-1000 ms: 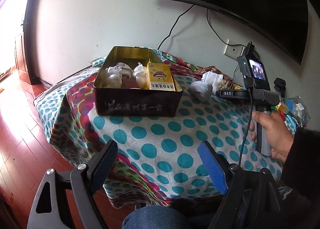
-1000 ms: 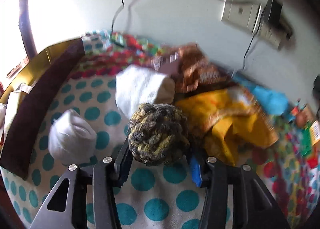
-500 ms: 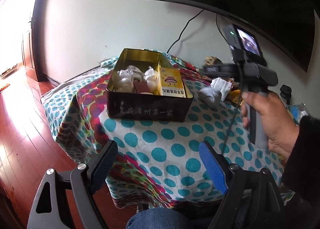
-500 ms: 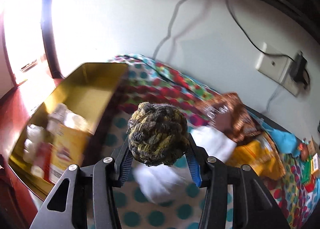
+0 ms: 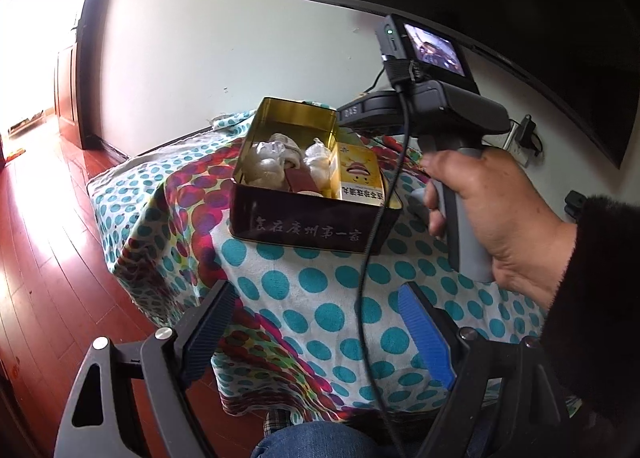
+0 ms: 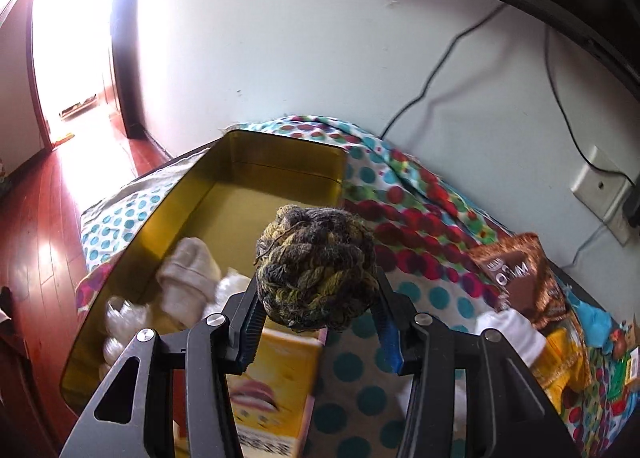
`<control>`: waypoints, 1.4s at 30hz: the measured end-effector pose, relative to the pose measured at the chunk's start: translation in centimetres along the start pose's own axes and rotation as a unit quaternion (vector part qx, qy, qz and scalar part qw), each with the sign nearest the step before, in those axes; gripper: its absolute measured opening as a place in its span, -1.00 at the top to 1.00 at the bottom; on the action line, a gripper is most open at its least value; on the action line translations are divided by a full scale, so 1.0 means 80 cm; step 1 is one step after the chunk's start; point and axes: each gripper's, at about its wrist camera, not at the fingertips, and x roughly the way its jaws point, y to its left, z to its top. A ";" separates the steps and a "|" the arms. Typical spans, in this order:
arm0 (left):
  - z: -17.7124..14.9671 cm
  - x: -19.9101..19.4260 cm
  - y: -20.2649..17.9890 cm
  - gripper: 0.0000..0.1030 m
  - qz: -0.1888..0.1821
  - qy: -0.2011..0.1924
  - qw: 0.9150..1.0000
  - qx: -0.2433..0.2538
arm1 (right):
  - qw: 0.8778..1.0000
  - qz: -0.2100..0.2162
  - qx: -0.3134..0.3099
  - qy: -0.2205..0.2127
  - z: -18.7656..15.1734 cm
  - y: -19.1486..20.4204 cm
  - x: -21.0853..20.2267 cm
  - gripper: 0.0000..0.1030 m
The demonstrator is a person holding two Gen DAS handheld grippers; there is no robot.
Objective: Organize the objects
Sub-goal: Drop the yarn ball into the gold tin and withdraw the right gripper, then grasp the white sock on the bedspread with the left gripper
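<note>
We find the right gripper (image 6: 320,322) pinching a yarn ball (image 6: 316,268), held in the air above the tin's (image 6: 168,218) right edge, over a yellow box (image 6: 276,382). The left gripper (image 5: 316,332) hangs with fingers spread at the table's (image 5: 320,298) near edge.

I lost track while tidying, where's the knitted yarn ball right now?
In the right wrist view, the yarn ball is clamped in the right gripper, in the air above the open tin, near its right side.
</note>
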 end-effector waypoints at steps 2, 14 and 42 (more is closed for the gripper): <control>0.003 -0.001 0.007 -0.67 0.001 -0.002 1.000 -0.011 | 1.000 -0.002 -0.011 0.004 0.008 0.012 0.006 0.11; 0.011 0.008 0.032 -0.66 0.004 0.005 0.999 -0.051 | 0.998 0.011 -0.053 0.031 0.027 0.070 0.034 -0.32; -0.024 0.018 -0.053 -0.67 0.024 -0.004 0.995 0.099 | 0.956 -0.246 0.160 -0.002 -0.173 -0.338 -0.037 -0.95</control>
